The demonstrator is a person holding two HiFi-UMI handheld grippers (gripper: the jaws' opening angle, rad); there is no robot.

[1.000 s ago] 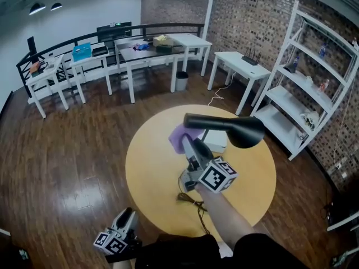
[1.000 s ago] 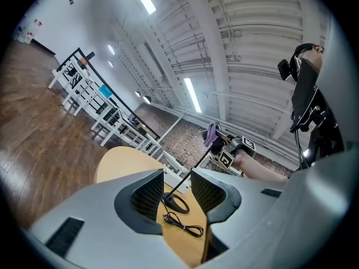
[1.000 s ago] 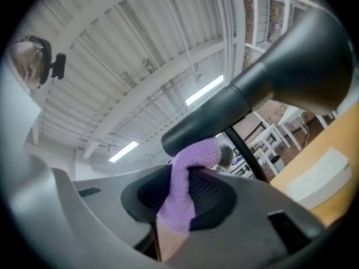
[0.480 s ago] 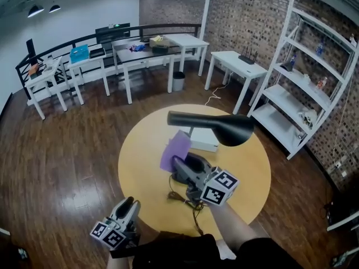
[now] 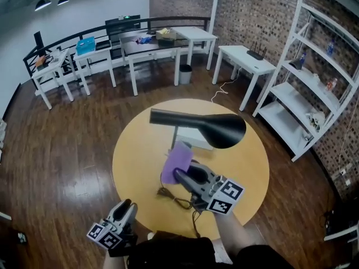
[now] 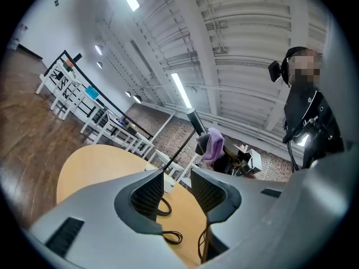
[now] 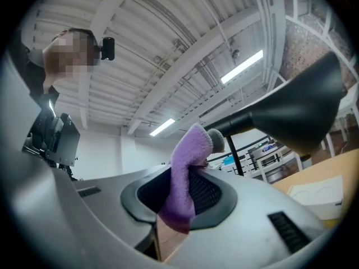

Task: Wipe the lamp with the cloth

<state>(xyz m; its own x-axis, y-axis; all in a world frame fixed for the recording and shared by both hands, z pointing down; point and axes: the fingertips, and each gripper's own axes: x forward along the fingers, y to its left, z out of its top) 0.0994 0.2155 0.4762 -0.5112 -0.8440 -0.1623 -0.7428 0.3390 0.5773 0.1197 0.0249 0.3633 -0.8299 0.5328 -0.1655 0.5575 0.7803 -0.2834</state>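
Right tool (image 5: 182, 176) (image 7: 185, 190): jaws narrowed onto the purple cloth (image 5: 176, 162), which is pinched between the pads. In the right gripper view the cloth (image 7: 183, 171) sticks up past the jaw tips and a flap hangs below them. Tool points roughly level, toward the lamp.

The cloth's top edge is right by the rounded rear end of the black lamp arm (image 7: 235, 123). Can't tell if they touch. The lamp's black shade (image 5: 223, 130) (image 7: 300, 108) is off to the right of the cloth, apart from it. In the head view the cloth sits below the arm (image 5: 171, 116), just beside the thin pole. The lamp's white base (image 5: 194, 139) stands on the round yellow worktop (image 5: 132, 156). A black cable (image 5: 173, 197) loops on the worktop under the right tool.

Left tool (image 5: 128, 209) (image 6: 176, 188): jaws a narrow gap apart, nothing between them. It's held low at the near worktop edge, well apart from the lamp. Its view looks across the worktop at the cloth (image 6: 213, 144) and the lamp arm (image 6: 194, 120).

Around: dark wood floor (image 5: 56, 150), white shelf rack (image 5: 305, 88) by the brick wall on the right, and white tables (image 5: 168, 41) at the back.
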